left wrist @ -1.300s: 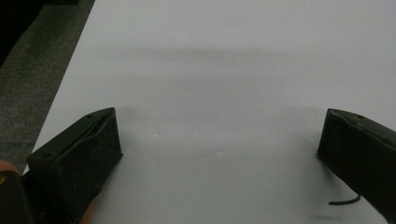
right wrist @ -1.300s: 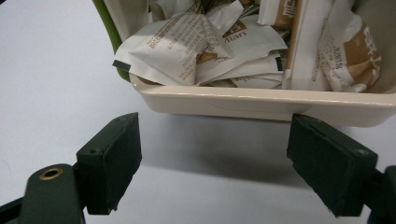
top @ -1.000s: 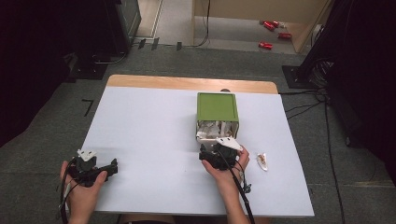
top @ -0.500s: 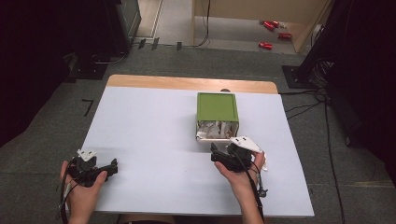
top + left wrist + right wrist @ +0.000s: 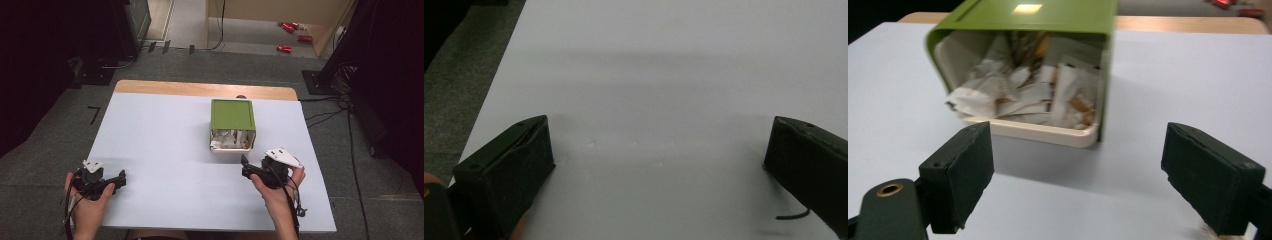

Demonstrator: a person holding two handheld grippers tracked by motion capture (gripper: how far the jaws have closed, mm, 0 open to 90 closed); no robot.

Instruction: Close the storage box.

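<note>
Both grippers spread wide, green box lying on its side

The right gripper (image 5: 243, 167) sits just in front of the green box (image 5: 232, 116), its jaws having just been opening, nothing between them. The box lies tipped on the table (image 5: 160, 130), mouth toward the person, stuffed with what look like crumpled paper scraps (image 5: 1023, 95). The left gripper (image 5: 121, 178) rests well apart, jaws wide over bare table.

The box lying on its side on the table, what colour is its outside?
Olive green outside, with a cream inner rim; clearest in the right gripper view.
</note>
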